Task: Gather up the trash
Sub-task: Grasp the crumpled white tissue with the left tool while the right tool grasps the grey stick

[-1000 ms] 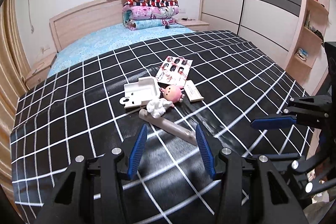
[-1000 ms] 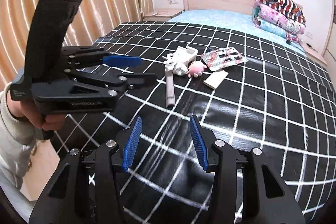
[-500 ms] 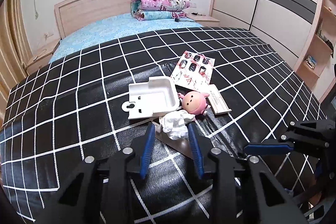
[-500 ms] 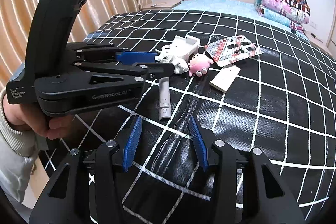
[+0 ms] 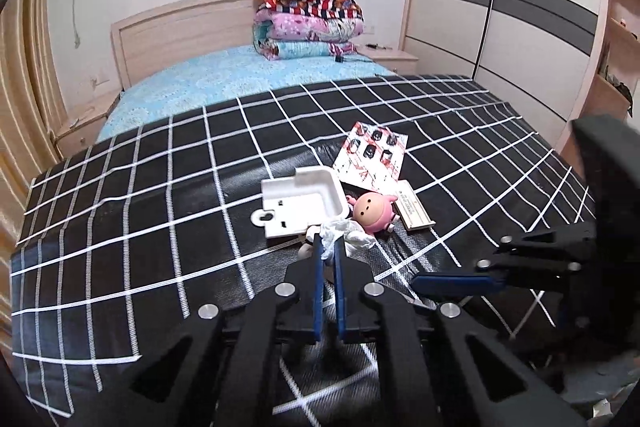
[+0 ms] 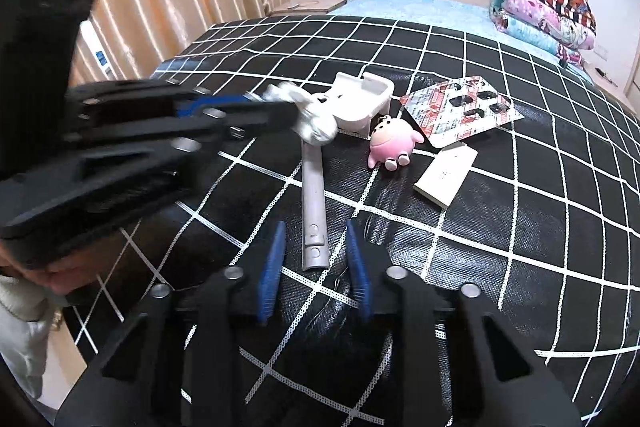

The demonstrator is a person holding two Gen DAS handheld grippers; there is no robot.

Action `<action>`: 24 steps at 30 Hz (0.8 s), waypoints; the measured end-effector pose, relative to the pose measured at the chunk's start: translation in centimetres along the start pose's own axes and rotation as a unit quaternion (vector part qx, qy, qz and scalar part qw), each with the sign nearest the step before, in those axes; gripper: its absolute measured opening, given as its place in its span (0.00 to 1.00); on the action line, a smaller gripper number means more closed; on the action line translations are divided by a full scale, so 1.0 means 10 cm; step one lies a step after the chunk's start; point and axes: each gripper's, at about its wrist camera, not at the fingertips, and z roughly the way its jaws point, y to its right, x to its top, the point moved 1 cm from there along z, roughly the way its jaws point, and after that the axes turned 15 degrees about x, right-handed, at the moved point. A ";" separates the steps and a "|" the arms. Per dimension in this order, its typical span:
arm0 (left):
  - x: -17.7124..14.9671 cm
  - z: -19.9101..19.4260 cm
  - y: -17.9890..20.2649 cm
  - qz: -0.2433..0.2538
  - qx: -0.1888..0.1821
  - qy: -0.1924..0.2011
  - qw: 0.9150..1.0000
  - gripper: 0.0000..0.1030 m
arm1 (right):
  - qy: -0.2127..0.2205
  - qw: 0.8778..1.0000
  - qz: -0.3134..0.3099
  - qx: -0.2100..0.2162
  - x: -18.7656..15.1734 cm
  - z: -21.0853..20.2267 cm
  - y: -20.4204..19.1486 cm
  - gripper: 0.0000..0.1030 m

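Even, fairly bright indoor light fills both views, with soft sheen on the glossy black white-gridded bed cover [image 6: 500, 227] and only faint shadows. Fisheye bending curves the pale wardrobe doors [image 5: 500, 7] and darkens the corners. In the right wrist view the black left gripper [image 6: 256, 107] is smeared by motion blur.

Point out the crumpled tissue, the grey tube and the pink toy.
crumpled tissue [image 5: 352, 233]: left wrist view, its right lobe.
grey tube [image 6: 314, 203]: right wrist view, mid shaft.
pink toy [image 6: 390, 139]: right wrist view, its body.
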 end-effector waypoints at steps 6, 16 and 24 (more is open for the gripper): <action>-0.10 -0.28 -0.08 -0.008 0.005 0.016 1.000 0.04 | 0.005 1.000 0.001 -0.007 -0.07 -0.07 0.01 0.13; -0.33 -0.70 -0.03 -0.008 0.008 0.033 0.999 0.04 | 0.015 1.000 -0.016 -0.007 -0.13 -0.23 -0.15 0.13; -0.47 -1.06 0.05 -0.002 0.007 0.049 0.999 0.04 | 0.024 0.999 -0.035 -0.013 -0.24 -0.44 -0.32 0.12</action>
